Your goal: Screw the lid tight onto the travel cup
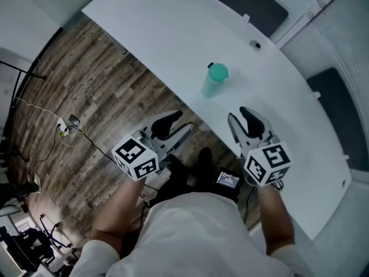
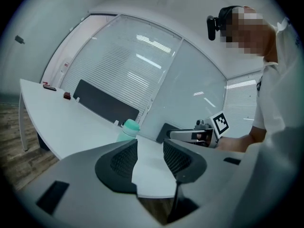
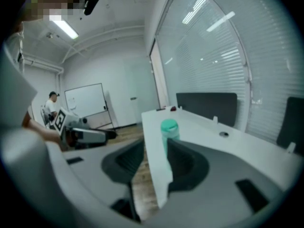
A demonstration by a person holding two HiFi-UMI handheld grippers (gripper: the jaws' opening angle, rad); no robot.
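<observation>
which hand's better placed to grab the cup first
Right. In the right gripper view the travel cup lines up with the gap of the open right tongs, held over the table edge. The left tongs, open too, hang over the floor, cup off-centre.

Travel cup [image 1: 214, 82] alone, open table [image 1: 161, 33] all round; path from left gripper [image 1: 180, 122], right gripper [image 1: 240, 118] unobstructed.
</observation>
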